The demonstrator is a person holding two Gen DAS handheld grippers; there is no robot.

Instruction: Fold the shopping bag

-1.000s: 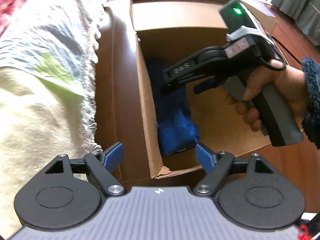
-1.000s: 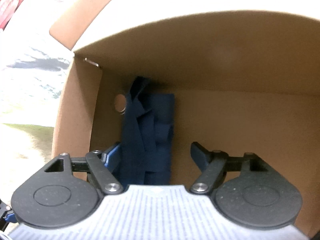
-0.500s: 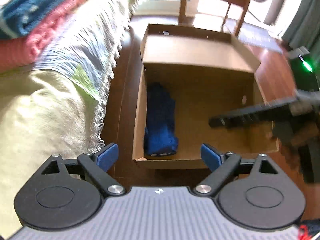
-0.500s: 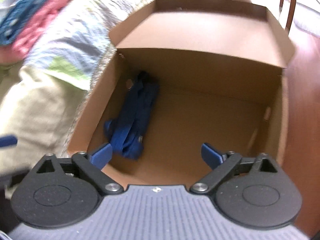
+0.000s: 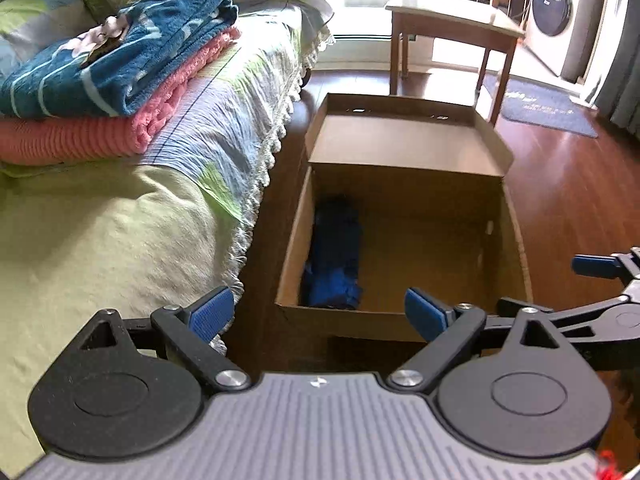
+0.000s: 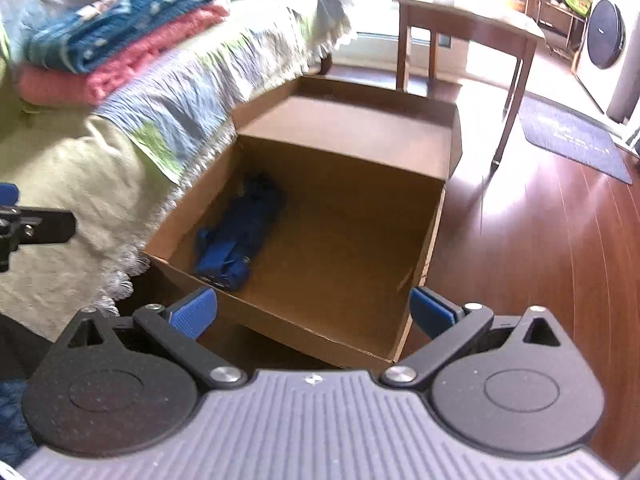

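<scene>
One blue shopping bag [image 5: 334,258] lies bundled up on the floor of the open cardboard box [image 5: 400,312], tucked against the box's left wall, straps showing at its near end in the right wrist view [image 6: 234,240]. Nothing touches it. The left gripper [image 5: 318,314] hangs above the box's near edge with its blue-padded fingers [image 5: 210,312] spread wide and empty; the right gripper [image 6: 314,312] hovers over the near corner of the box [image 6: 320,332], jaws just as wide, nothing between them. Each tool catches the other at the edge of its frame. The box's lid flap stands open at the far side. The box sits on a dark wooden floor [image 5: 568,184] just beside a bed [image 5: 100,232] with a fringed cover, and folded blue and pink blankets [image 5: 116,80] are stacked on it. Beyond the box stands a wooden table [image 5: 452,20], with a dark mat [image 6: 572,140] and a washing machine [image 5: 554,12] further off to the right.
</scene>
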